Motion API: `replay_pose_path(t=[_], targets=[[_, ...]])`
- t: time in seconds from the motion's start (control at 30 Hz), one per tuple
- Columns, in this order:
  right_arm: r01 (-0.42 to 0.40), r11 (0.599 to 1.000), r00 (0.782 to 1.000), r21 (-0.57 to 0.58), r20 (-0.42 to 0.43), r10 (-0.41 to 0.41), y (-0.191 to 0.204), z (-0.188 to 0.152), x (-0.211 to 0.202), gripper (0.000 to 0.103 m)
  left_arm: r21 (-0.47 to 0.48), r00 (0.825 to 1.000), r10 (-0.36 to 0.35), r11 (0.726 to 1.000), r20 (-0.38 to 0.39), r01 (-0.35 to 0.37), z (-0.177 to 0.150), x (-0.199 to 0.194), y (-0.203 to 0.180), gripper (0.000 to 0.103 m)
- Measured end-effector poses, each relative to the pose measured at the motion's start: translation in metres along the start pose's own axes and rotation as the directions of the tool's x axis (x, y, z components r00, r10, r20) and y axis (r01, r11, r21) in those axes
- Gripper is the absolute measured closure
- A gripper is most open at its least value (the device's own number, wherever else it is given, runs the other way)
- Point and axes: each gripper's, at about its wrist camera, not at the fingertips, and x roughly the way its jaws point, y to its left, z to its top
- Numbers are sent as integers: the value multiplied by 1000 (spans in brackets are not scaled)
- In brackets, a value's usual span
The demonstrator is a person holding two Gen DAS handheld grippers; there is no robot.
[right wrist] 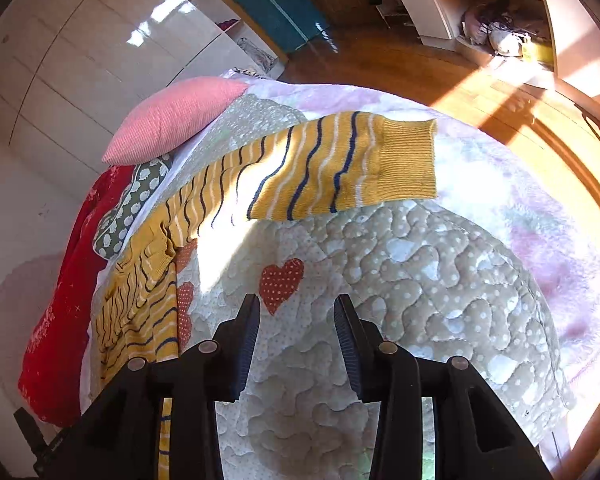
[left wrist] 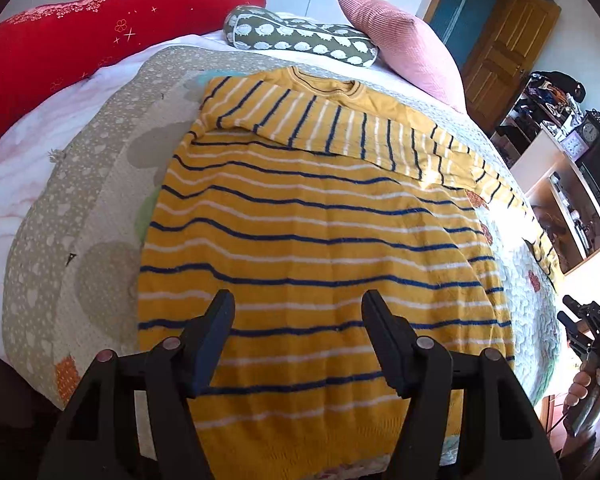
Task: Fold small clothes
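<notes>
1. Yellow striped sweater point(left wrist: 320, 220) lies flat on the bed's quilt point(left wrist: 72, 208), hem toward the left gripper, neckline at 12 o'clock in the left wrist view.
2. One sleeve is folded across the chest, running from about 10 toward 3 o'clock just below the collar.
3. Left gripper point(left wrist: 298, 304): jaws apart, nothing between them, hovering over the lower body of the sweater near the hem. Can't tell if the fingertips touch the knit.
4. Right gripper point(right wrist: 297, 308): jaws apart, empty, above bare quilt point(right wrist: 420, 264), just below an orange heart patch point(right wrist: 281, 282).
5. In the right wrist view the other sleeve point(right wrist: 340, 168) stretches out flat from 9 toward 1 o'clock, ribbed cuff point(right wrist: 404, 160) at the far end, well apart from the right gripper. Sweater body sits at 8 o'clock in that view, beside the gripper's left finger.
6. A sunlight band crosses the sleeve and quilt in both views.
7. Head of the bed: pink pillow point(left wrist: 400, 36) at 1 o'clock, green sheep-print cushion point(left wrist: 300, 36) at 12 touching it, long red bolster point(left wrist: 100, 36) at 10 to 11 o'clock.
8. The right gripper also shows at 4 o'clock in the left wrist view, off the bed's edge, in the person's hand point(left wrist: 584, 392).
9. Wooden door point(left wrist: 500, 60) at 1 o'clock, shelving with a clock point(left wrist: 590, 130) at 2 to 3 o'clock.
</notes>
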Motion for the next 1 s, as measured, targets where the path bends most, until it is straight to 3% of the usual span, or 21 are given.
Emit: replay_pose_path(t=[0.1,0.33,0.37,0.4,0.47,0.57,0.67,0.8,1.0], targets=[[29,997,998,72,45,-32,-22,14,1,56,12,1000,-4,1000,-29,4,-10,0,-12,38],[105,982,986,157,115,-124,-45,63,36,53,5,1000,14,1000,0,-14,-18,-20,-12,38],[119,981,986,152,100,-135,-44,69,42,63,-6,1000,13,1000,5,-13,-18,-23,-9,38],[135,979,984,152,92,-150,-42,74,46,81,-19,1000,11,1000,9,-11,-18,-25,-4,38],[145,982,982,119,107,-158,-27,82,42,92,-44,1000,8,999,17,-7,-18,-28,6,38],[131,991,980,-16,155,-127,28,91,28,93,-80,1000,5,997,23,-3,-19,-29,23,38],[85,979,984,-187,171,-52,110,88,21,93,-114,1000,-3,993,28,6,-22,-28,39,38],[-2,911,993,-411,103,48,236,67,37,93,-158,999,-22,987,32,27,-28,-27,63,38],[-137,787,991,-602,-84,108,392,-11,113,93,-215,998,8,977,59,5,-33,-32,108,38]])
